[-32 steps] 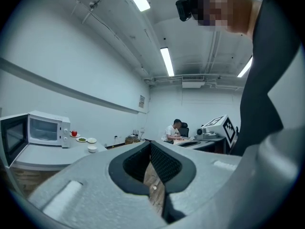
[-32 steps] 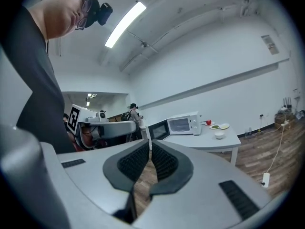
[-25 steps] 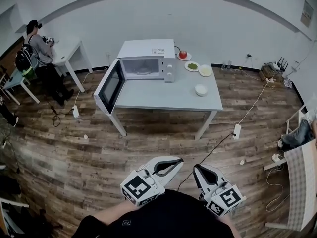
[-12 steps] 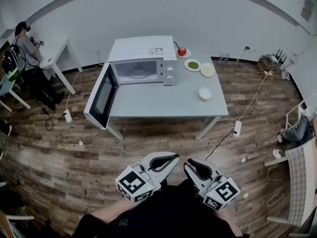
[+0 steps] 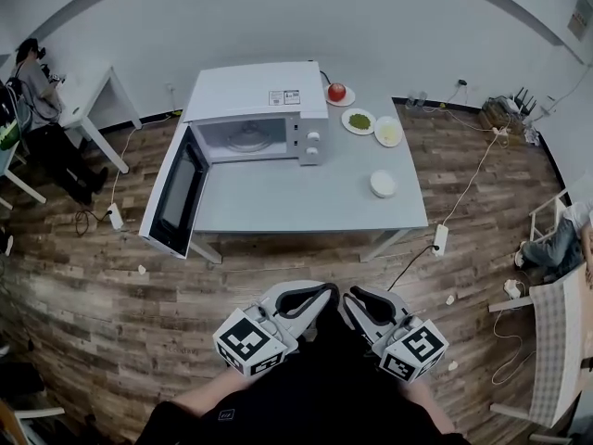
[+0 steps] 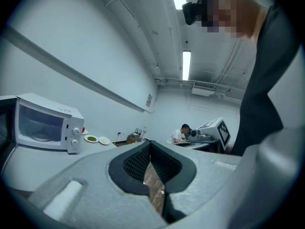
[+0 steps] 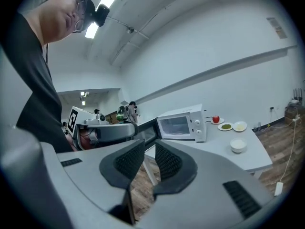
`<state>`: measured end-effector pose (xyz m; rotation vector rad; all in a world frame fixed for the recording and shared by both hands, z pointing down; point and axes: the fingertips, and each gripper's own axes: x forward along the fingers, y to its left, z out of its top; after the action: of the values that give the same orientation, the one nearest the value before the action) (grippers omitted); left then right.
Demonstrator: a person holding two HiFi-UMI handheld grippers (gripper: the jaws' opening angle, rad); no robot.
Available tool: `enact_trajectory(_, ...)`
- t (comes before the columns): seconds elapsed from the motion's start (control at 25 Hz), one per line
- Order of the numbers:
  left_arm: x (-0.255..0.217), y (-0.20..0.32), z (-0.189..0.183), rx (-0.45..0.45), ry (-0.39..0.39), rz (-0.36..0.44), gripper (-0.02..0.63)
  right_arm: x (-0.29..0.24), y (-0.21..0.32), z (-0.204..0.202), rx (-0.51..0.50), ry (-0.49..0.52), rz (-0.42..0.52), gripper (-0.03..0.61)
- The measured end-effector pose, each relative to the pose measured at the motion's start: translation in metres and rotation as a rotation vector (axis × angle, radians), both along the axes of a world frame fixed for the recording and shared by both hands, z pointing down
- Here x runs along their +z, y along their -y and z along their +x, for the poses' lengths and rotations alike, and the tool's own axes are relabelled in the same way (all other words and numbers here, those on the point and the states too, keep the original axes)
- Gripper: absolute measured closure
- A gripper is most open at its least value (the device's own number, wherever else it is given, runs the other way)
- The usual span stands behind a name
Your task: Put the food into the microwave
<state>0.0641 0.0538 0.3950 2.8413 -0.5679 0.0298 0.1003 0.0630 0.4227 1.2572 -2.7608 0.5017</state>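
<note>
Room: white wall (image 5: 417, 26) across the top of the frame, wood floor (image 5: 93, 276) below. Grey surface (image 5: 306, 202) at centre frame, standing on the floor.

On the surface, left half: white microwave (image 5: 255, 95), door (image 5: 171, 197) swung wide toward lower left, cavity facing the camera.

On the surface, right of the microwave, all food outside it:
- Red fruit (image 5: 336, 92) on a small plate at the back.
- Plate of greens (image 5: 359, 121), just beside pale plate (image 5: 387, 132).
- White bowl (image 5: 383, 184), nearer the front edge and well apart from the plates.

Upper left corner: white side table (image 5: 93, 100) with a person (image 5: 37, 72) at it. Lower right of the surface: power strip (image 5: 440, 239) on the floor, with a cable running toward the upper right.

Bottom centre:
- Left tongs (image 5: 322, 293): clenched, pads meeting at the tips, nothing held.
- Right tongs (image 5: 357, 298): just beside the left pair, released, only floor seen through the gap. Just been opening, nothing between.

Against the frame a second ago:
- Surface and microwave larger and lower in the frame, nearer the tongs.
- Door reaching further toward lower left.
- Side table and person pushed closer to the left edge.
- The two tongs drawn closer together.
- Food in the same places on the surface.
</note>
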Motion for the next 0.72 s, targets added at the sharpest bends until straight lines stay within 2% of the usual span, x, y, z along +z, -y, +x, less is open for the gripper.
enact_trajectory(0.12, -0.002, 0.031, 0.007, -0.023, 0.004, 0.010, 0.606, 0.004, 0.035, 0.016, 0.006, 0.002, -0.015, 0.499)
enact_trajectory(0.48, -0.004, 0.118, 0.048, -0.067, 0.053, 0.003, 0.606, 0.011, 0.130, 0.048, -0.064, -0.013, -0.041, 0.499)
enact_trajectory(0.72, -0.007, 0.175, 0.083, -0.089, 0.079, 0.005, 0.606, 0.028, 0.187, 0.093, -0.053, -0.037, -0.073, 0.499)
